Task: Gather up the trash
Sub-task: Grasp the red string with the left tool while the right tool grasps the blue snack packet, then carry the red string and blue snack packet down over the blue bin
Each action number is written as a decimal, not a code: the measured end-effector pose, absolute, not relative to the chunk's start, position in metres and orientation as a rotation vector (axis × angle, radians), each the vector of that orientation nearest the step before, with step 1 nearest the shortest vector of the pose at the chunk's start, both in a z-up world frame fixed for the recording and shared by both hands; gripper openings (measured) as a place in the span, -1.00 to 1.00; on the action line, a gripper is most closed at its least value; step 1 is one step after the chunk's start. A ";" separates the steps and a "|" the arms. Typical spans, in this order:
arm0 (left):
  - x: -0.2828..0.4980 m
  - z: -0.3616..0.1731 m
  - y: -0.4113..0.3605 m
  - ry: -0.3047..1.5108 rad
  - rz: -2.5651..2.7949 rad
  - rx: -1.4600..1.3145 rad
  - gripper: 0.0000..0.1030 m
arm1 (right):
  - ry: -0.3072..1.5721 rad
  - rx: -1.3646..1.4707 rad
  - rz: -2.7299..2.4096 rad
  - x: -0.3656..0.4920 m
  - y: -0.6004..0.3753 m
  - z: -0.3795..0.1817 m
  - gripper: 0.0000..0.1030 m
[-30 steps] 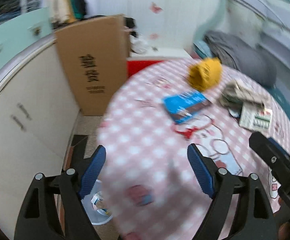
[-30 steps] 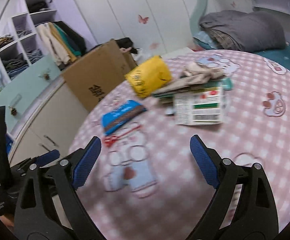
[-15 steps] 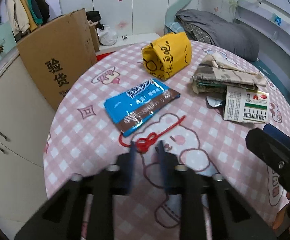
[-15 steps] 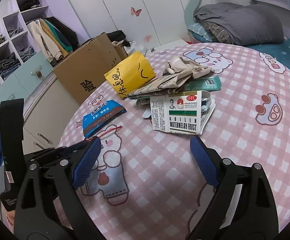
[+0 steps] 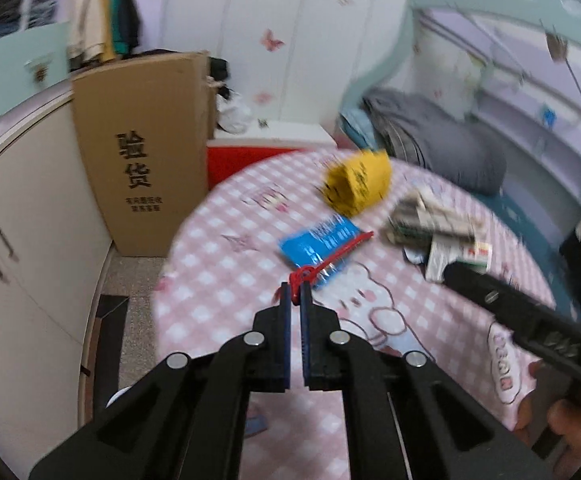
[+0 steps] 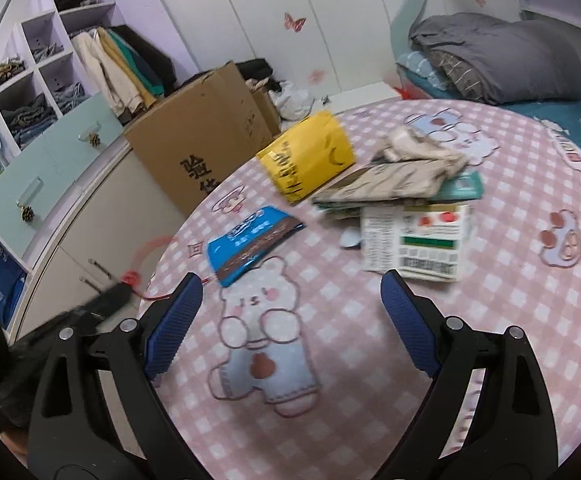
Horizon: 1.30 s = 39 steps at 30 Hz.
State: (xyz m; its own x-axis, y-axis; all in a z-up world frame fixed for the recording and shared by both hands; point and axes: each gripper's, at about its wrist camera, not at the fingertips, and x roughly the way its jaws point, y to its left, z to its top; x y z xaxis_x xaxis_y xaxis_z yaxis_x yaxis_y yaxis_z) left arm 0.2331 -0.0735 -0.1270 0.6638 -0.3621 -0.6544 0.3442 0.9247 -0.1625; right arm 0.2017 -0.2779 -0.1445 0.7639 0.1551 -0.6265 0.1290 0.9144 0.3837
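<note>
red string (image 5: 332,258): thin cord with a knotted clump at one end, pinched at the knot between closed jaws, lifted off the tabletop, its tail trailing out over the blue wrapper.
blue wrapper (image 6: 250,242): flat snack packet, blue with a brown band and white lettering, lying near the tabletop's left edge.
yellow bag (image 6: 308,162): paper pouch with black characters, standing tilted behind the wrapper.
crumpled papers (image 6: 402,174): beige and green heap, right of the bag.
medicine box (image 6: 416,242): white flattened carton with barcode, lying against the heap's front.
</note>
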 end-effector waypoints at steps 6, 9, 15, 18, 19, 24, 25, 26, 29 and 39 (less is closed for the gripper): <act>0.242 -0.108 -0.016 0.665 -0.182 -0.096 -0.93 | 0.784 0.469 0.023 0.239 -0.242 -0.155 0.74; 0.251 -0.107 0.005 0.655 -0.097 -0.102 -0.93 | 0.819 0.484 -0.014 0.261 -0.229 -0.162 0.74; 0.268 -0.118 0.034 0.677 -0.007 -0.108 -0.92 | 0.874 0.486 -0.124 0.304 -0.220 -0.174 0.74; 0.272 -0.126 0.041 0.700 -0.002 -0.126 -0.92 | 0.896 0.370 -0.156 0.315 -0.209 -0.174 0.70; 0.273 -0.129 0.045 0.709 -0.005 -0.136 -0.92 | 0.904 0.326 -0.164 0.317 -0.206 -0.174 0.65; 0.269 -0.139 0.053 0.737 -0.024 -0.168 -0.92 | 0.910 0.162 -0.185 0.310 -0.195 -0.176 -0.32; 0.267 -0.141 0.053 0.740 -0.029 -0.171 -0.92 | 0.911 0.156 -0.170 0.306 -0.197 -0.175 -0.45; 0.264 -0.142 0.054 0.746 -0.035 -0.177 -0.92 | 0.915 0.158 -0.154 0.303 -0.199 -0.175 -0.59; 0.258 -0.144 0.056 0.755 -0.045 -0.188 -0.92 | 0.916 0.165 -0.099 0.290 -0.206 -0.176 -0.85; 0.228 -0.150 0.065 0.779 -0.073 -0.204 -0.92 | 0.819 0.240 0.032 0.232 -0.213 -0.157 -0.92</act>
